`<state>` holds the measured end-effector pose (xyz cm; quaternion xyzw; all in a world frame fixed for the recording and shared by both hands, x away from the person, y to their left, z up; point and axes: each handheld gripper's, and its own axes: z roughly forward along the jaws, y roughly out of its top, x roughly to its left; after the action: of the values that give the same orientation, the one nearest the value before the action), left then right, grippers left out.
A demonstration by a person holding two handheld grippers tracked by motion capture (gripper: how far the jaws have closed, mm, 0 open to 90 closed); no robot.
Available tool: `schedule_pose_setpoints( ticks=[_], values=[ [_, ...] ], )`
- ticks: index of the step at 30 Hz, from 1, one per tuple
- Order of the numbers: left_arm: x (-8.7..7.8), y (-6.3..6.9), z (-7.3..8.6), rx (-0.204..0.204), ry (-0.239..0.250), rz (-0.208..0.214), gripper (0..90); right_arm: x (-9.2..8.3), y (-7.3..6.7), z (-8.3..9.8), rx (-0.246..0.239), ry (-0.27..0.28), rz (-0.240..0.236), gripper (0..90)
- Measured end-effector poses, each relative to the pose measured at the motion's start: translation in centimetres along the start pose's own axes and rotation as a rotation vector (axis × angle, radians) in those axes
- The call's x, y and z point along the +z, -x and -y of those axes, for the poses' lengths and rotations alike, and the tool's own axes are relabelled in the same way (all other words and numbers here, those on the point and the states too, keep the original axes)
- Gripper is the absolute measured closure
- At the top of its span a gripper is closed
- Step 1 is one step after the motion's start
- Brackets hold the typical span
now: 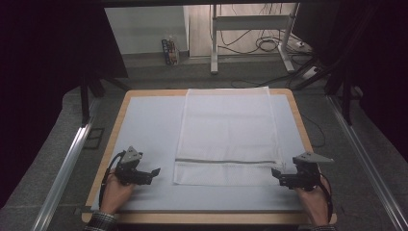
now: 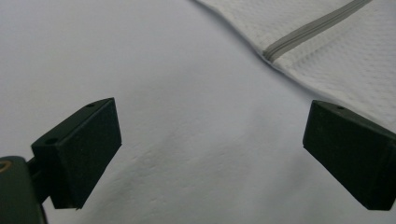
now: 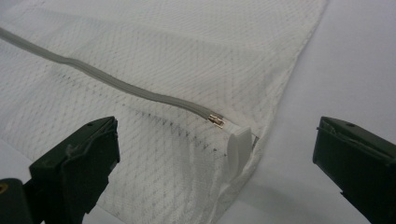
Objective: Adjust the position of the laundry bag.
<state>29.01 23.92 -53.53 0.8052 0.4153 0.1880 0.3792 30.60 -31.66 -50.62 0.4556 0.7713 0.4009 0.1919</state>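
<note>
A rectangular wooden-edged table (image 1: 292,103), covered by one smooth pale blue-grey mat (image 1: 144,130), lies below. On the mat, centre-right and reaching to the far edge, lies one flat white mesh laundry bag (image 1: 228,127), its weave a fine diamond net. One grey zipper (image 1: 223,161) crosses it near the close end (left to right). In the right gripper view the zipper ends at a small metal slider (image 3: 216,120) beside a white oval tab (image 3: 237,150) at the bag's right edge. Two black grippers sit near the close edge: the left gripper (image 1: 155,172), jaws spread over bare mat left of the bag, and the right gripper (image 1: 275,174), jaws spread at the bag's near right corner, holding nothing.
</note>
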Motion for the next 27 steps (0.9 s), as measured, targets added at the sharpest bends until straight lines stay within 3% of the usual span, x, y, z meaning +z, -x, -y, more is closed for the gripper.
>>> schedule_pose_setpoints(
  ticks=[3, 9, 11, 14, 16, 20, 25, 27],
  values=[
    [0.0, 0.3, -0.3, 0.000, -0.033, -0.022, 4.5, 0.0, 0.0, -0.1, 0.002, -0.007, 0.013, 1.2],
    [0.8, 1.3, -0.6, 0.047, -0.076, 0.016, 5.6, 0.4, -0.4, -0.2, -0.021, -0.023, 0.021, 1.3],
    [1.0, 1.6, -0.7, 0.055, -0.055, 0.036, 5.6, 0.5, -0.4, -0.2, -0.030, -0.027, 0.023, 1.2],
    [1.3, 1.9, -0.9, 0.034, -0.038, 0.059, 6.0, 0.6, -0.4, -0.3, -0.036, -0.026, 0.022, 1.2],
    [1.5, 2.0, -1.0, 0.025, -0.034, 0.073, 6.0, 0.7, -0.4, -0.4, -0.012, -0.039, 0.000, 1.3],
    [1.8, 2.5, -1.5, 0.037, -0.056, 0.060, 6.0, 0.8, -0.3, -0.5, 0.005, -0.044, -0.007, 1.9],
    [2.8, 3.0, -2.9, -0.035, -0.058, 0.065, 4.8, 1.3, -0.1, -0.9, 0.010, -0.058, 0.018, 3.0],
    [3.0, 3.0, -3.1, -0.039, -0.054, 0.064, 3.7, 1.5, 0.0, -0.9, 0.016, -0.065, 0.017, 2.9]
  ],
)
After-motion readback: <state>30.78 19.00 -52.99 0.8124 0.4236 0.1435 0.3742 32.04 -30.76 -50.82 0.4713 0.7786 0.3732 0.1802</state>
